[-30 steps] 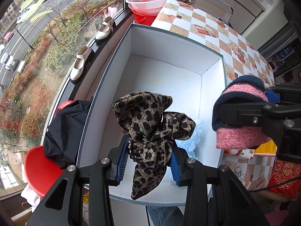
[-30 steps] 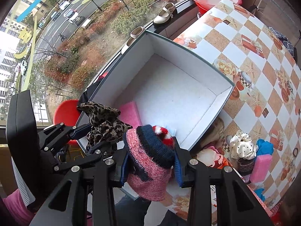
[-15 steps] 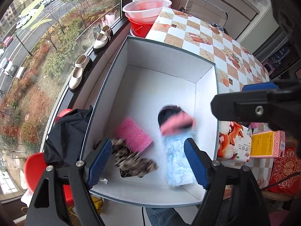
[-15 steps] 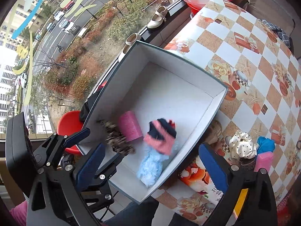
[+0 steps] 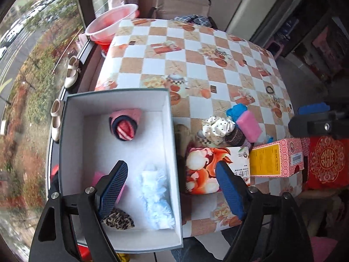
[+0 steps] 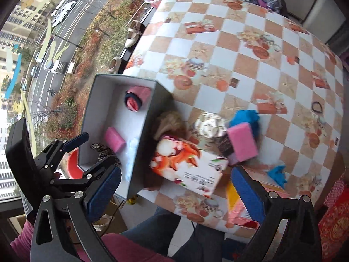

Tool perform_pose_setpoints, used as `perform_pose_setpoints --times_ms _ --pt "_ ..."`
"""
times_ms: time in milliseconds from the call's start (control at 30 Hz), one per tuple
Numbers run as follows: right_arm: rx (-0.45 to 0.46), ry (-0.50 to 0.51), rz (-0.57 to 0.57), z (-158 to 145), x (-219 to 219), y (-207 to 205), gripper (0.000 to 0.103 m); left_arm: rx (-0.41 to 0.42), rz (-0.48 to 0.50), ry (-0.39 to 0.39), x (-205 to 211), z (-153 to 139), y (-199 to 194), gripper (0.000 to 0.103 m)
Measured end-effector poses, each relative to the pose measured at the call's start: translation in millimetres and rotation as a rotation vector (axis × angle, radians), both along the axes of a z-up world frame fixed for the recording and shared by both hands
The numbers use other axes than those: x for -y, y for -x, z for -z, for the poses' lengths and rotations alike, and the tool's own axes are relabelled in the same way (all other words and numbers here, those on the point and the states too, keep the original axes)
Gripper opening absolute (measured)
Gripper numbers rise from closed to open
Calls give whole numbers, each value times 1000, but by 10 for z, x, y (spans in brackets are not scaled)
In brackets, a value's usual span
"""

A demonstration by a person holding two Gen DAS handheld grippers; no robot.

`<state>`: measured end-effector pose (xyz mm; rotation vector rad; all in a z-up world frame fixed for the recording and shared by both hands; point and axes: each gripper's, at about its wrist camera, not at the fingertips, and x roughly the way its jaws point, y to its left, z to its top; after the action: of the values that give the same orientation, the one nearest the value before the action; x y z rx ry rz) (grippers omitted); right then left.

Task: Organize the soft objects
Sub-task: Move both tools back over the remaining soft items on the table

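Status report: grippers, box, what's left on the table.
Left gripper and right gripper open, empty. Knit hat lies in box. Pink sponge waits outside.

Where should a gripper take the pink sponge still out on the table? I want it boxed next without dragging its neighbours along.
Take the pink sponge across its two long flat sides, coming straight down from above. It is a plain block lying on top of the pile, so its upper face is free. The blue cloth and the dotted scrunchie crowd it, so a sideways approach would likely snag them.
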<state>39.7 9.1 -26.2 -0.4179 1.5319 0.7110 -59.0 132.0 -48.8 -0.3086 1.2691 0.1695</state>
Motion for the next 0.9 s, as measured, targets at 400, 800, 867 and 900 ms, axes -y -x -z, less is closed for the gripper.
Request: perform_pose_setpoints --times_ms 400,800,867,900 --pt "-127 264 -120 1101 277 -806 101 -154 86 -52 538 358 -545 85" --pt "-11 442 -90 1773 673 -1465 101 -320 144 -67 887 1121 -1336 85" --pt "22 441 36 1704 1069 -1723 101 -357 164 -83 952 1277 -1472 85" --pt "9 419 102 1669 1277 -1819 101 -378 174 -91 975 1352 -1529 85"
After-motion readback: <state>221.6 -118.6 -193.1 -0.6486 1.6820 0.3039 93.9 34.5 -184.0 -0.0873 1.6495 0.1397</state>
